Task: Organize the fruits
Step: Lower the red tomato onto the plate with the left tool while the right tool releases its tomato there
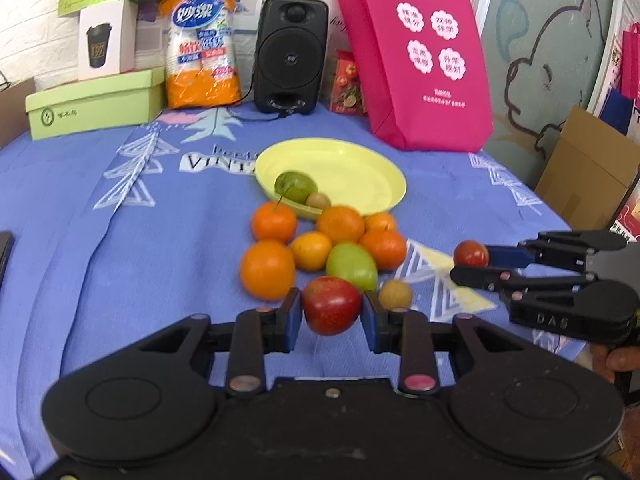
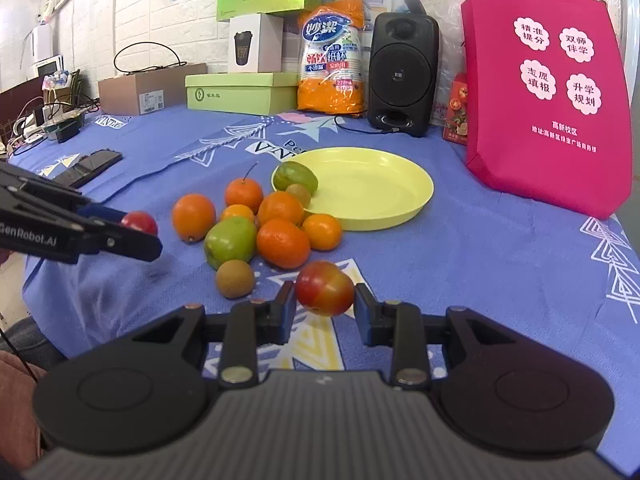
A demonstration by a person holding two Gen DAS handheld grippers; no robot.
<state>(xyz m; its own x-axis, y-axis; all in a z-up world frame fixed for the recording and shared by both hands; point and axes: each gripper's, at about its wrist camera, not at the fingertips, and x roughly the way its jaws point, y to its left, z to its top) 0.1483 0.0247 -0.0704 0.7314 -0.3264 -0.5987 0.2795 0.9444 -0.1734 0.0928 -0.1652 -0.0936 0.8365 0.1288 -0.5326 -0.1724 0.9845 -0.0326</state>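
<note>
Left gripper (image 1: 331, 312) fingers clamped on one red fruit (image 1: 331, 305); right gripper (image 2: 325, 305) fingers clamped on another red fruit (image 2: 325, 288). Carry both clear over the orange pile (image 1: 320, 240). Lower inside the far yellow plate (image 1: 360, 168) rim before opening.

- A white brick-pattern wall (image 2: 132, 12) stands behind the table.
- A blue patterned cloth (image 2: 500, 248) covers the table.
- A cat drawing (image 1: 560, 76) marks the grey-green right wall.
- Light is bright and even.
</note>
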